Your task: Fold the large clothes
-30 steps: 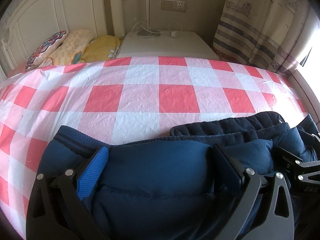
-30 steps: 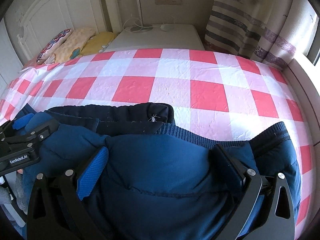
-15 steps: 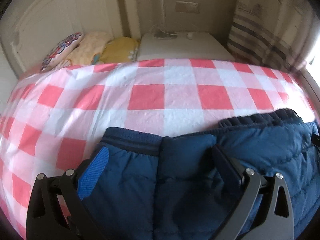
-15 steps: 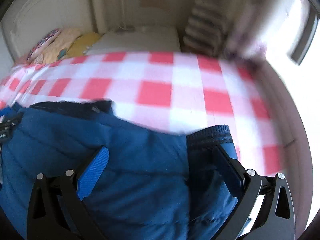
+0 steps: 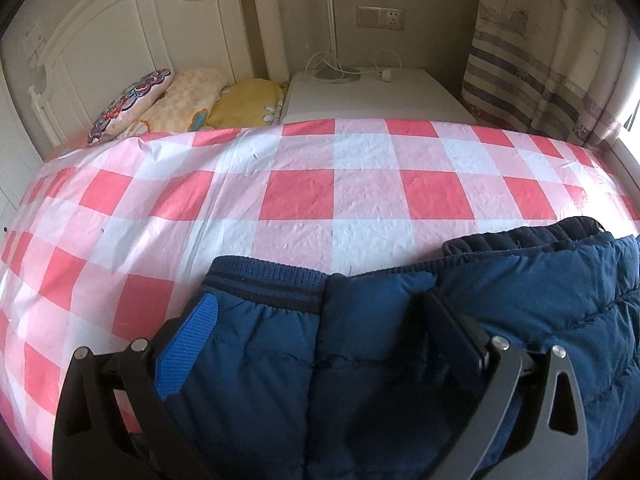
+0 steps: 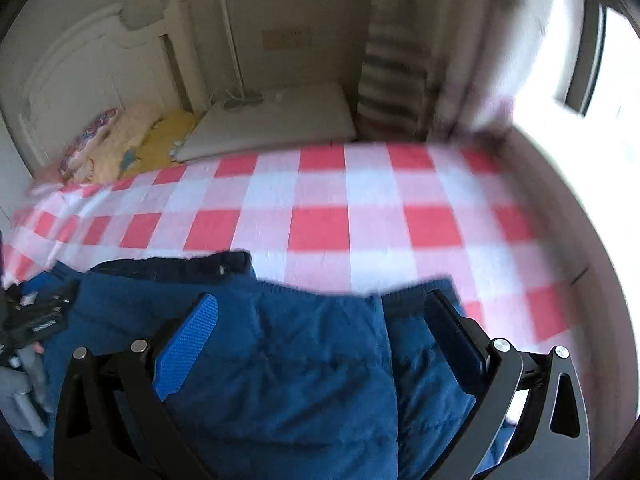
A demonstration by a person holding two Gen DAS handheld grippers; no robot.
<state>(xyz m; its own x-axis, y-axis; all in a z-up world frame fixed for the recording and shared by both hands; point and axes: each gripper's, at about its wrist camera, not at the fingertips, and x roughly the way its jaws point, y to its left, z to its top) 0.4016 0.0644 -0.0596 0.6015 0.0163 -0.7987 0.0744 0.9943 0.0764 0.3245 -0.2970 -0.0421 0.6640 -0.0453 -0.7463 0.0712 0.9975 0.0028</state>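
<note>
Bedroom interior: a bed covered by a red, pink and white checked sheet point(image 5: 296, 200) is filling the middle of both wrist views, with a white panelled headboard point(image 5: 120, 48) standing at its far left. Three patterned pillows point(image 5: 188, 100), one floral, one pale yellow checked and one deeper yellow, are lying against that headboard. Beside them a white bedside cabinet point(image 5: 380, 96) is carrying a white cable and plug, below a wall socket plate point(image 5: 380, 17). A striped beige and grey curtain point(image 5: 540, 60) is hanging at the far right, next to a bright window.

A large navy-blue quilted padded garment point(image 5: 360, 360) with ribbed knit bands is lying on the near part of the bed, its ribbed edge facing the headboard side. A darker elasticated edge is showing beyond it toward the right of the left wrist view.

The left gripper point(image 5: 320, 332), black-framed with one blue textured pad, is being held spread wide, and the garment is bulging up between its two fingers; whether the pads are actually pinching the fabric cannot be told. The right gripper point(image 6: 320, 332) is standing likewise, fingers apart with quilted fabric filling the gap. The right wrist view is motion-blurred. At its left edge the black frame of the left gripper is appearing beside the garment.
</note>
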